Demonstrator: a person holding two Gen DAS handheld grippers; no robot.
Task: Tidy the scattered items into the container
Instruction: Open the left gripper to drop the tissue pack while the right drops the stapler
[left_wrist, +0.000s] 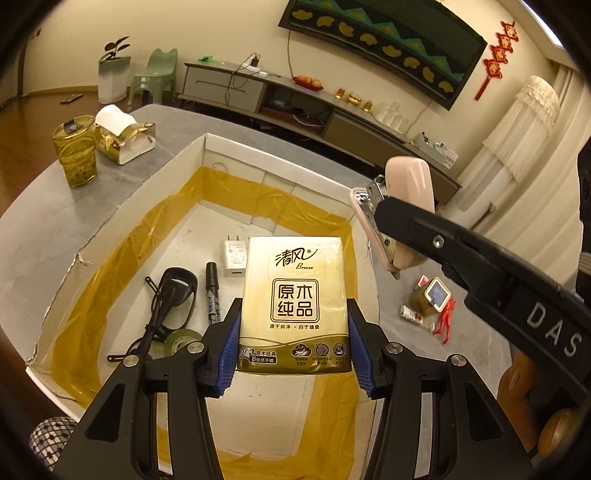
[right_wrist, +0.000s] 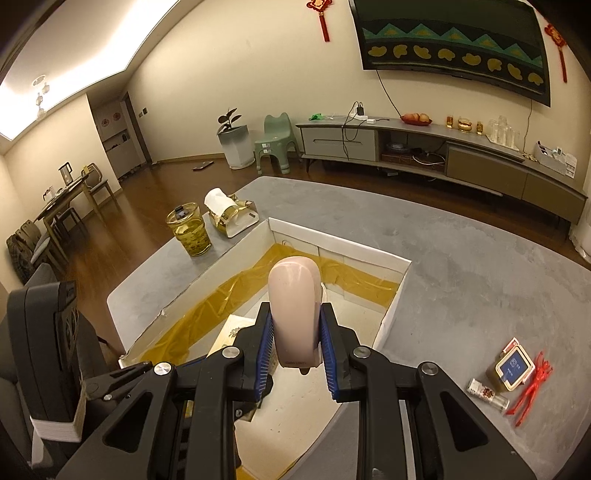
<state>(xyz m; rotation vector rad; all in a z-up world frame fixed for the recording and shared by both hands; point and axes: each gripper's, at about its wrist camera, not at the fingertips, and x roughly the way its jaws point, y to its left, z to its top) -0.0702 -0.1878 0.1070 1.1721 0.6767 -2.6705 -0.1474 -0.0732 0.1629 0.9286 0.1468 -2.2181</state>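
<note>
The left gripper (left_wrist: 293, 325) squeezes a gold tissue pack (left_wrist: 294, 302) between its two blue pads (left_wrist: 229, 350). The pack hangs over the middle of the white box (left_wrist: 110, 206), above the box floor. The box is the container, and it has yellow tape along its inside walls.

The right gripper (right_wrist: 297, 345) holds a pink stapler (right_wrist: 293, 310) tight between its own blue pads (right_wrist: 264, 354). The stapler stands up and points away from the camera. In the left wrist view the stapler (left_wrist: 400, 206) is up over the right wall of the box, and its metal part shows underneath.

Some things already lie on the box floor. A white plug (left_wrist: 234, 256) is just left of the tissue pack. A black marker (left_wrist: 213, 291) lies left of the plug. A black thing with a cord (left_wrist: 173, 299) lies further left in the box. A roll of clear tape (left_wrist: 181, 341) sits near the bottom of the marker.

The box sits on a gray table (right_wrist: 480, 266). Outside the box, to its right, three small things wait close together: a little square jar (right_wrist: 511, 371), a small tube (right_wrist: 485, 395), and a red clip (right_wrist: 532, 387). Past the far left corner of the box stand a glass cup of yellow drink (right_wrist: 190, 230) and an open tissue box (right_wrist: 231, 214), side by side.
</note>
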